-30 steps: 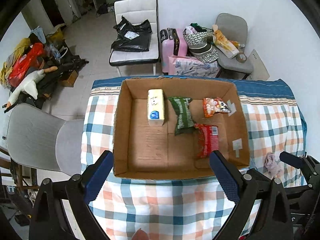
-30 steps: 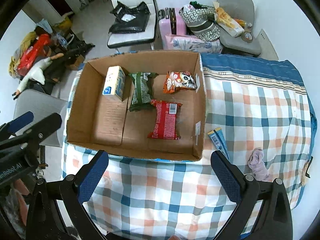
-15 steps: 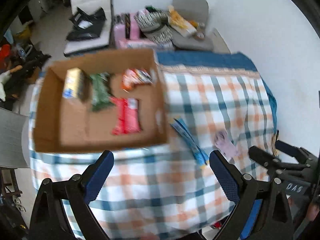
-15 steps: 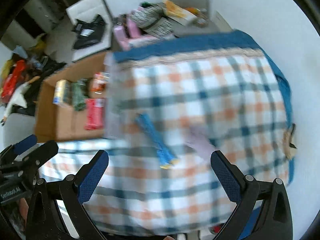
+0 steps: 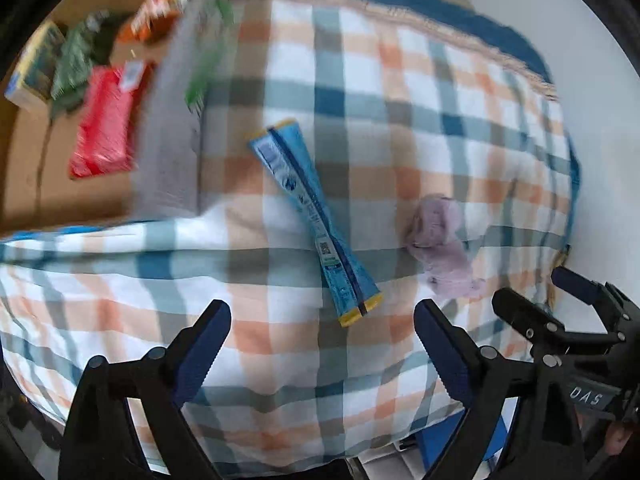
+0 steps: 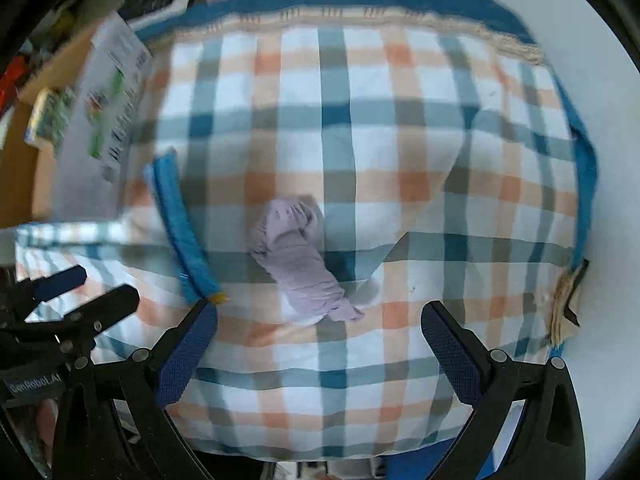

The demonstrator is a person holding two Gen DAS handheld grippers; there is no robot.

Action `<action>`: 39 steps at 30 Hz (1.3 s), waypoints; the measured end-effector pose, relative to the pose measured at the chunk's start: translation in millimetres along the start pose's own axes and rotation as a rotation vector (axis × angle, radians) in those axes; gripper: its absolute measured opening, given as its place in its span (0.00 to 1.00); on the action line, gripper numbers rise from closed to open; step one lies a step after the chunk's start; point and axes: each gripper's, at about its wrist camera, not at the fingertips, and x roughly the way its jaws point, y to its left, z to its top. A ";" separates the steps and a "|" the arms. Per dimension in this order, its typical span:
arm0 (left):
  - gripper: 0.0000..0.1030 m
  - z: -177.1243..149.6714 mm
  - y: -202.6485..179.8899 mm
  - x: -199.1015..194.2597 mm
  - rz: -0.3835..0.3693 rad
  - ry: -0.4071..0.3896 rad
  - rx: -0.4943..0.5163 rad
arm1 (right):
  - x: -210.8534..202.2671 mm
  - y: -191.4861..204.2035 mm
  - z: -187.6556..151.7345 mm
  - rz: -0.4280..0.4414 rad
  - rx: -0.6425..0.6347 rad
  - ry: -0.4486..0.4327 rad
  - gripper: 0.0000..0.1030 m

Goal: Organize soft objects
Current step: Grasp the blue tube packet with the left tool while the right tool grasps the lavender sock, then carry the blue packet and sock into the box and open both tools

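Both grippers hover w/ jaws spread wide, holding nothing. Right gripper (image 6: 319, 330), frame bottom, points at the crumpled lilac cloth bundle (image 6: 298, 264) at centre of the plaid blue-orange tablecloth (image 6: 400, 128). Left gripper (image 5: 322, 334) lines up w/ the long blue foil sachet (image 5: 314, 218), mid-frame. Best approach, probably: drop straight down, straddle each item's middle, pinch gently. Open brown cardboard box (image 5: 24, 184), upper left, holds the red snack packet (image 5: 106, 124).

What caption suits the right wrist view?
Open right gripper above a lilac cloth on the plaid tablecloth, blue packet alongside.
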 end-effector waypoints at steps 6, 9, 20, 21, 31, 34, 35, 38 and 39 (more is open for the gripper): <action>0.88 10.3 -0.5 43.5 0.039 0.053 -0.034 | 44.6 -3.6 13.5 0.050 -0.030 0.084 1.00; 0.88 13.7 -0.9 57.7 0.070 0.065 -0.038 | 58.6 -1.5 19.8 0.071 -0.053 0.116 0.98; 0.86 17.6 -13.4 81.9 0.180 0.043 -0.011 | 95.8 -1.2 28.9 0.113 -0.091 0.192 0.81; 0.86 17.4 -13.7 82.0 0.183 0.040 -0.012 | 97.2 -1.4 29.5 0.114 -0.092 0.192 0.81; 0.57 16.4 -33.5 92.1 0.205 0.030 0.013 | 112.8 5.5 35.4 0.102 -0.132 0.221 0.59; 0.50 13.5 -36.4 92.7 0.205 0.027 0.016 | 115.9 12.8 29.9 0.084 -0.145 0.232 0.55; 0.47 12.4 -37.3 91.7 0.204 0.026 0.014 | 116.7 14.2 29.4 0.075 -0.150 0.233 0.55; 0.43 13.3 -37.5 88.4 0.205 0.024 0.013 | 118.1 16.2 28.0 0.065 -0.154 0.237 0.54; 0.42 12.4 -37.7 87.4 0.204 0.022 0.013 | 118.4 17.1 27.6 0.064 -0.152 0.237 0.53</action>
